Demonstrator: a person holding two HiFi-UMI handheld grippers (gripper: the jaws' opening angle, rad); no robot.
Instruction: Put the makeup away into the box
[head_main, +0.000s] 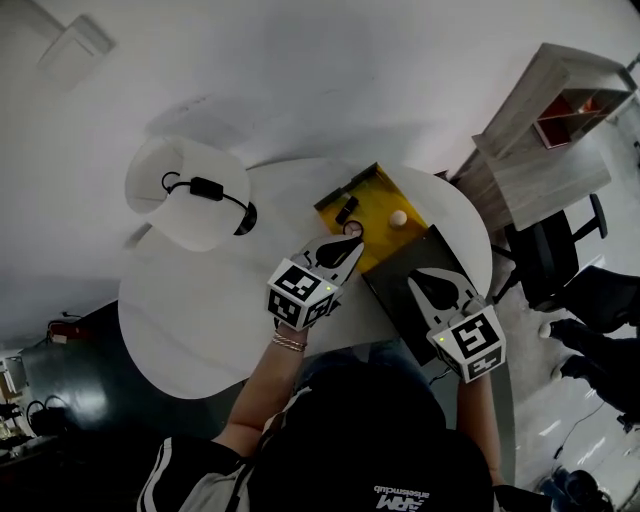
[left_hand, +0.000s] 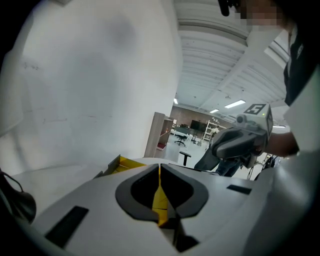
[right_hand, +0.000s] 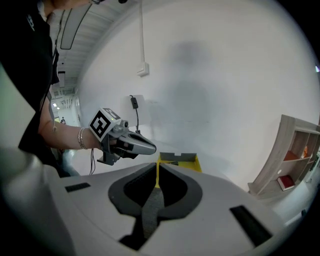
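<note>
The right gripper (head_main: 424, 276), over a dark panel (head_main: 395, 290), and the left gripper (head_main: 352, 242), at the edge of the yellow box (head_main: 378, 184), are hanging with jaws pressed together on nothing, likely because the makeup (head_main: 347, 210) is already lying inside it.

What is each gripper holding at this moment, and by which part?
Nothing is held. The left gripper, over the yellow box, and the right gripper both have their jaws together with nothing between them.
</note>
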